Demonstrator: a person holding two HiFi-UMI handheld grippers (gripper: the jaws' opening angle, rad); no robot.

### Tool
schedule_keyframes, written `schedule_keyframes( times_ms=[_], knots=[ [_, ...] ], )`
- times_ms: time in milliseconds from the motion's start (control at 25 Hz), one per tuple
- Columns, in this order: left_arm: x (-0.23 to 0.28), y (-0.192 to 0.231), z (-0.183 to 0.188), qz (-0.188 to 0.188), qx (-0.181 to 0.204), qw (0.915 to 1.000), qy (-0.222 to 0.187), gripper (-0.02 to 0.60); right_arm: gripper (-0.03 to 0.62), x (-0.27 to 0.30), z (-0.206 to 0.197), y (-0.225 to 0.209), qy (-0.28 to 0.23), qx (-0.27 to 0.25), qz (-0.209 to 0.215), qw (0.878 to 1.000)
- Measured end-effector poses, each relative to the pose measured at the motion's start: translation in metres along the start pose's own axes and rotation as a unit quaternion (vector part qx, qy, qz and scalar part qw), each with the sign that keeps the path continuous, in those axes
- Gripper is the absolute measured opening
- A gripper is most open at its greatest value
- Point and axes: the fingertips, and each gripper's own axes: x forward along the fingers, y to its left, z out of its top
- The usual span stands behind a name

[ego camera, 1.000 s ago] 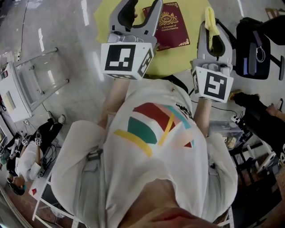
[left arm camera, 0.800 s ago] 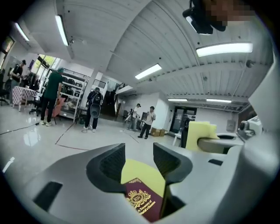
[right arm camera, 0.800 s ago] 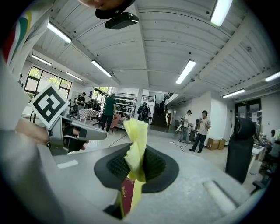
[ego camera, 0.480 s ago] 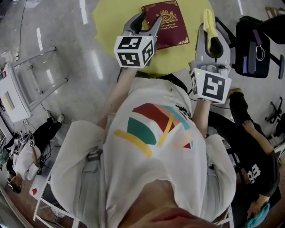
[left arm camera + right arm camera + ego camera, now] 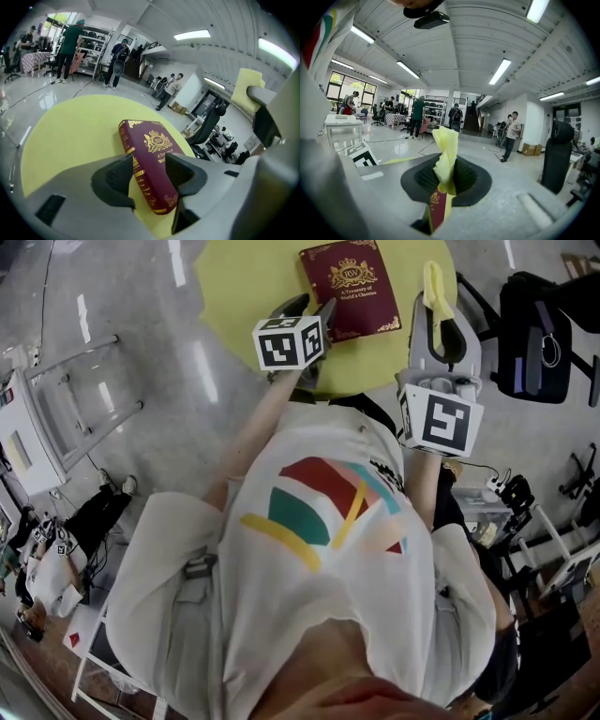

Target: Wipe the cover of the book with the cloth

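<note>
Left gripper (image 5: 309, 307) lower, wider, astride book (image 5: 352, 282)

Whoever ran this wore a loose white T-shirt (image 5: 319, 615) with a big chest print (image 5: 323, 507): dark red, teal and peach blocks, crossed by yellow stripes. The left gripper (image 5: 307, 307) and right gripper (image 5: 443, 310) were both pale grey moulded plastic with black ribbed pads (image 5: 117, 176). Each had a white marker cube (image 5: 289, 341) with chunky black squares.

Open lab hall with strip lights (image 5: 499, 71), desks (image 5: 342, 122), shelving (image 5: 93, 49)
</note>
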Motion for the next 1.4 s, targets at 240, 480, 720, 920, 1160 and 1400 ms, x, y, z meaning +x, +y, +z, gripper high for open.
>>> schedule_keyframes(
  times_ms=[240,480,720,920,1160,1400],
  knots=[
    [0.008,0.003,-0.023,0.001,-0.016,0.9990,0.041,0.201,0.031,0.001,-0.004,0.005,0.004,0.003,0.004,1.000],
    [0.017,0.003,-0.041,0.006,0.015,0.9961,0.087,0.198,0.031,-0.001,-0.010,0.007,0.016,0.006,-0.001,1.000],
    [0.021,0.002,-0.046,0.002,0.009,0.9952,0.097,0.184,0.031,-0.001,-0.015,0.006,0.023,0.015,-0.004,1.000],
    [0.020,0.002,-0.045,0.004,0.003,0.9956,0.094,0.183,0.031,0.001,-0.017,0.008,0.026,0.005,0.004,1.000],
    [0.020,0.002,-0.046,0.003,0.000,0.9960,0.089,0.179,0.031,0.013,-0.012,0.014,0.022,-0.027,0.031,0.999],
    [0.020,0.004,-0.050,0.005,-0.005,0.9959,0.090,0.179,0.031,0.049,-0.022,0.025,0.029,-0.174,0.095,0.980]
  ],
)
